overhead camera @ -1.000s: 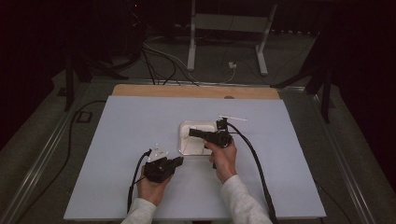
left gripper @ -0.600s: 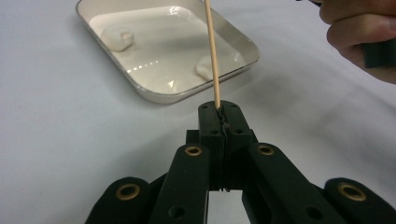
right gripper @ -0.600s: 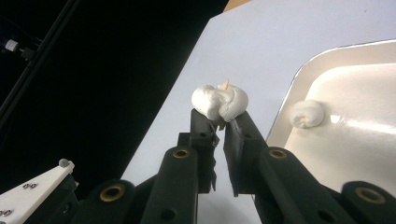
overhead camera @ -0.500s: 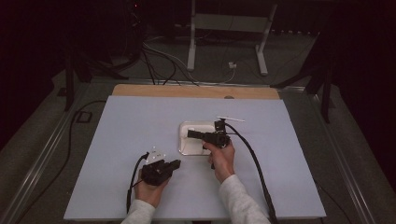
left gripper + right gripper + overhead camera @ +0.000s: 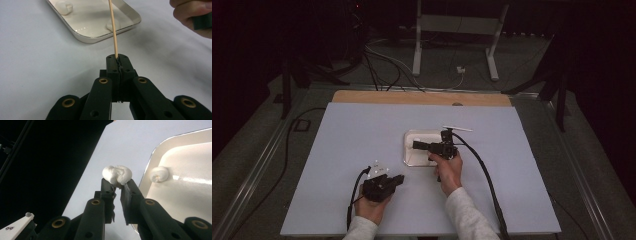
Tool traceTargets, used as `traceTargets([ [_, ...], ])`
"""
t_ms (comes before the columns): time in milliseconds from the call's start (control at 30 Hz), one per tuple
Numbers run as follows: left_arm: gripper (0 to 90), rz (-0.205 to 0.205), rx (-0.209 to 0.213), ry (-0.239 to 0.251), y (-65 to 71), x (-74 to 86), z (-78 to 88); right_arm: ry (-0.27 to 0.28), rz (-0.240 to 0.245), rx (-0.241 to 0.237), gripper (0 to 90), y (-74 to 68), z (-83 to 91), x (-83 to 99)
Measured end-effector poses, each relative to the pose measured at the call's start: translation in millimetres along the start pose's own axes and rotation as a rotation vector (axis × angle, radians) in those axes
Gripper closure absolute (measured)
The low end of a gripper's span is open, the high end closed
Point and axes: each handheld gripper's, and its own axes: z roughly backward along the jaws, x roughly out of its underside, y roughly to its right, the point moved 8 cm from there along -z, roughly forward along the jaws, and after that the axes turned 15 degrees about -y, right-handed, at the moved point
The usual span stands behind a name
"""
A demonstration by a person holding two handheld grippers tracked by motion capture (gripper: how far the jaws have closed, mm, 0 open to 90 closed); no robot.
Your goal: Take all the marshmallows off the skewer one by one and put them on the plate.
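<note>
A shallow metal tray [image 5: 408, 159] lies mid-table. In the right gripper view my right gripper [image 5: 117, 183] is shut on a soft white ball [image 5: 117, 174], held off the tray's left rim [image 5: 150, 167]. A second white ball [image 5: 159, 173] rests inside the tray. From above, the right gripper [image 5: 416, 145] points left over the tray. My left gripper [image 5: 119, 58] is shut on a thin wooden skewer [image 5: 113, 27] that points toward the tray [image 5: 100, 37], where two white balls [image 5: 64, 5] [image 5: 112, 25] lie. In the high view the left gripper [image 5: 401, 178] sits near the table's front.
The pale table top [image 5: 362, 130] has a wooden strip [image 5: 412, 97] along its far edge. Cables trail back from both grippers toward the person. The hand on the right gripper [image 5: 190, 17] is at the top right of the left gripper view. Dark floor, stands and cables lie beyond the table.
</note>
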Motion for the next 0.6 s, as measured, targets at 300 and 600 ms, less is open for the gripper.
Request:
traceTargets([
  [300, 90.0, 0.014, -0.003, -0.015, -1.2, 4.1, -1.7, -0.009, -0.002, 0.01, 79.9, 3.0, -2.2, 0.6],
  [600, 90.0, 0.019, -0.007, -0.025, -1.6, 7.4, -1.7, -0.012, -0.004, 0.018, 79.7, 6.0, -1.7, -0.2],
])
